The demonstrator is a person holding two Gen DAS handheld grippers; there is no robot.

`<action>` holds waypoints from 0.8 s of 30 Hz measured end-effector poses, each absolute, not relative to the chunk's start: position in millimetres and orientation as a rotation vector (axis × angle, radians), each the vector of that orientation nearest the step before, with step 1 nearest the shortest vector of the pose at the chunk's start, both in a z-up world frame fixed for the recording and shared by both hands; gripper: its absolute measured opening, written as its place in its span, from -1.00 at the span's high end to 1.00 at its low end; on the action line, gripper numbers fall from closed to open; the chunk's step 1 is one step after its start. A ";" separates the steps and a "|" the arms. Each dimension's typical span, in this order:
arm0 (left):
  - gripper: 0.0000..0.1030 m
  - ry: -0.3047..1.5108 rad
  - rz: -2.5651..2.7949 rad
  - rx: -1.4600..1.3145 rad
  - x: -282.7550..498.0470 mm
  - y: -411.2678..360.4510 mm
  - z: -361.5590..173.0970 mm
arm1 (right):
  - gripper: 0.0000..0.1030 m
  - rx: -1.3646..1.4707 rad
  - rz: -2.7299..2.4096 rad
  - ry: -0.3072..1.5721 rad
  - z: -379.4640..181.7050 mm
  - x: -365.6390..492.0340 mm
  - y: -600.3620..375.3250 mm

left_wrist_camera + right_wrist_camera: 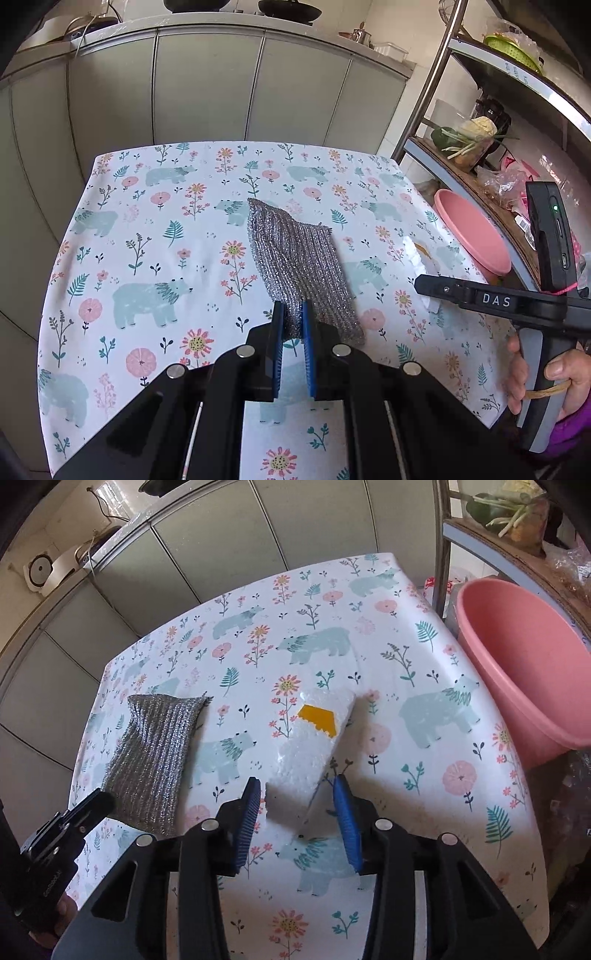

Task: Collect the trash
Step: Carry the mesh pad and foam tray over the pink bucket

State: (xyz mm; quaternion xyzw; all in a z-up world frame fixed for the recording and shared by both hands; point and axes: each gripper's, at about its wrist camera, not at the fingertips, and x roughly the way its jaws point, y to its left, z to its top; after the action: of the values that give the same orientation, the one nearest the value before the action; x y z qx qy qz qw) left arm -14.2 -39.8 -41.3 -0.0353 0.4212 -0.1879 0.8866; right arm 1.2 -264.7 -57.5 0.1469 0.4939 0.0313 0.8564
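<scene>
Left claw [292, 325] pinching silver scrubber [295, 254], ready to lift | right claw [299, 805] spread astride foam chunk [310, 746] | pink basin [524, 672] off tabletop's [424, 794] right edge, probably the bin.

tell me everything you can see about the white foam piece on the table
The white foam piece is a rough, broken-edged slab of what looks like polystyrene, with a yellow patch on top. It lies flat on the floral tablecloth, apart from the silver scouring cloth. Its near end sits between the right gripper's open jaws, seemingly not yet pinched.
</scene>
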 end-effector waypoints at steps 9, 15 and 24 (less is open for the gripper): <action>0.83 0.804 -0.385 -0.093 -14.6 -31.7 -22.2 | 0.45 0.365 0.158 0.976 -45.5 -18.1 -281.1; 0.83 0.756 -0.389 -0.062 -13.5 -39.5 -0.6 | 0.45 0.373 0.165 0.912 -29.8 -30.5 -295.5; 0.83 0.662 -0.474 0.005 -8.6 -88.6 40.5 | 0.45 0.406 0.106 0.822 -11.3 -46.9 -341.8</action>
State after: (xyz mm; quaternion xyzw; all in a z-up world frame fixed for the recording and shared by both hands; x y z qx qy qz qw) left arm -8.6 -88.6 40.5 0.0025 0.3221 -0.2306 0.9182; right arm -46.9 -341.8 -11.3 0.1960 0.3966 0.0512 0.8954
